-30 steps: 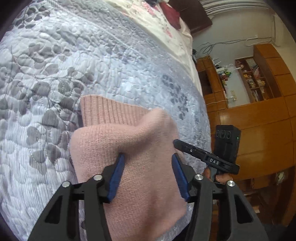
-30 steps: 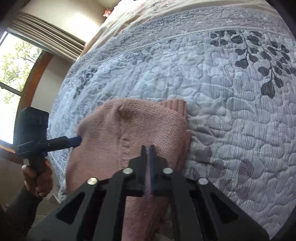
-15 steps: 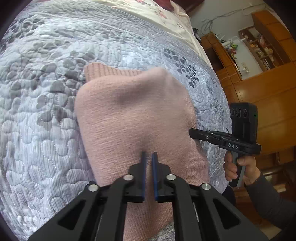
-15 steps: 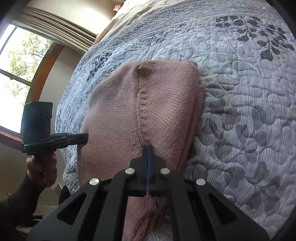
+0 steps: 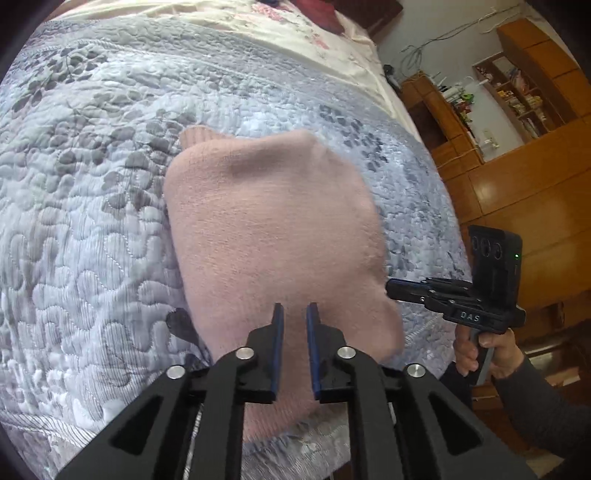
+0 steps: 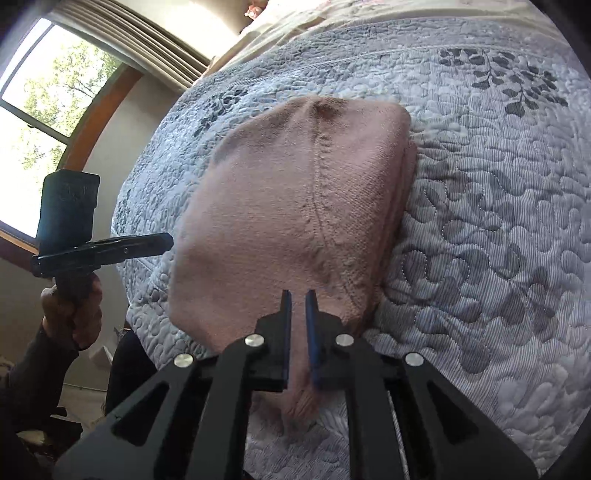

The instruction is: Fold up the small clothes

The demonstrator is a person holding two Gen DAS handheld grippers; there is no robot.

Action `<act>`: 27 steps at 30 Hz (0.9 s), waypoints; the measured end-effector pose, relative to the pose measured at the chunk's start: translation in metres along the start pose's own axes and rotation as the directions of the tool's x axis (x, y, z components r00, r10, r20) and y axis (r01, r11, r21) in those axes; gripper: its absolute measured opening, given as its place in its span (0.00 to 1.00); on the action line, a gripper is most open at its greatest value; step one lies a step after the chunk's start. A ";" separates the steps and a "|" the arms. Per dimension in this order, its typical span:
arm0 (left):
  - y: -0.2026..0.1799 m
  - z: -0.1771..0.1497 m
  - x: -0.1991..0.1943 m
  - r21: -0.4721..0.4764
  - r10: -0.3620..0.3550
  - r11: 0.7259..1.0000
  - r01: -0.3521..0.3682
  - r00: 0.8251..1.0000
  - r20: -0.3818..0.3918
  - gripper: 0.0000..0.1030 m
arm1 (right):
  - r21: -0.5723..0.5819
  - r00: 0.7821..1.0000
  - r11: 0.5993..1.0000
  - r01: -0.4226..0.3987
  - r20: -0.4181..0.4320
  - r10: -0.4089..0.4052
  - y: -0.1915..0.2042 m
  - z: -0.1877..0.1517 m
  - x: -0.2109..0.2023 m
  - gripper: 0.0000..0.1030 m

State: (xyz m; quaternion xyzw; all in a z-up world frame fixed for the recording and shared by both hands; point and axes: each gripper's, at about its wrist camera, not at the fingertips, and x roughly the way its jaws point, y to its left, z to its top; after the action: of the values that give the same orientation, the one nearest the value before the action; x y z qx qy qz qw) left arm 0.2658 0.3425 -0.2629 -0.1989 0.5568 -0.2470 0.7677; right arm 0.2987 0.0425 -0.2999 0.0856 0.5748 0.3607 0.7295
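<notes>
A pink knitted garment (image 5: 273, 229) lies folded in a thick pad on the grey-blue quilt (image 5: 92, 221), near the bed's front edge. My left gripper (image 5: 293, 308) hovers over its near end, open by a narrow gap with only cloth showing behind. In the right wrist view the same garment (image 6: 295, 184) shows a seam down its middle and stacked layers along its right side. My right gripper (image 6: 298, 295) is over its near edge, also open by a narrow gap. Each gripper appears side-on in the other's view: the right gripper (image 5: 391, 288) and the left gripper (image 6: 162, 242).
The quilt (image 6: 480, 221) spreads wide beyond the garment, with a cream floral sheet (image 5: 295, 33) farther back. Wooden cupboards (image 5: 517, 177) stand right of the bed, a window (image 6: 37, 110) on the other side. A hand (image 5: 476, 354) holds the right gripper's handle.
Both grippers were shut on the garment's near end half a second ago and have now opened a little. The garment has settled flat, and both grippers have drawn back.
</notes>
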 end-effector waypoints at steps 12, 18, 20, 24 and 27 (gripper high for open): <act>-0.010 -0.060 0.013 -0.009 0.104 0.994 -0.105 0.995 -0.006 0.23 | -0.070 0.995 0.993 0.095 -0.029 -0.097 0.033 -0.045 0.008 0.09; -0.002 -0.080 0.040 -0.035 0.215 0.975 -0.217 0.975 -0.059 0.23 | -0.095 0.972 0.974 0.206 -0.100 -0.215 0.036 -0.066 0.043 0.06; -0.010 -0.083 0.026 -0.040 0.219 0.975 -0.221 0.975 -0.040 0.39 | -0.079 0.979 0.978 0.191 -0.060 -0.196 0.047 -0.067 0.026 0.13; -0.037 -0.106 -0.031 -0.038 0.297 0.955 -0.295 0.951 0.087 0.64 | -0.066 0.978 0.976 0.206 0.035 -0.205 0.073 -0.081 -0.025 0.54; -0.068 -0.131 -0.069 0.008 0.510 0.854 -0.521 0.839 0.190 0.73 | -0.075 0.955 0.955 0.286 0.107 -0.277 0.099 -0.104 -0.057 0.79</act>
State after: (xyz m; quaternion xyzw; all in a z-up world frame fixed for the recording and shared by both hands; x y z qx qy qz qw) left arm 0.1119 0.3256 -0.2106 -0.0407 0.5102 -0.0288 0.8586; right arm 0.1581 0.0481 -0.2357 -0.0128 0.5288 0.2740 0.8032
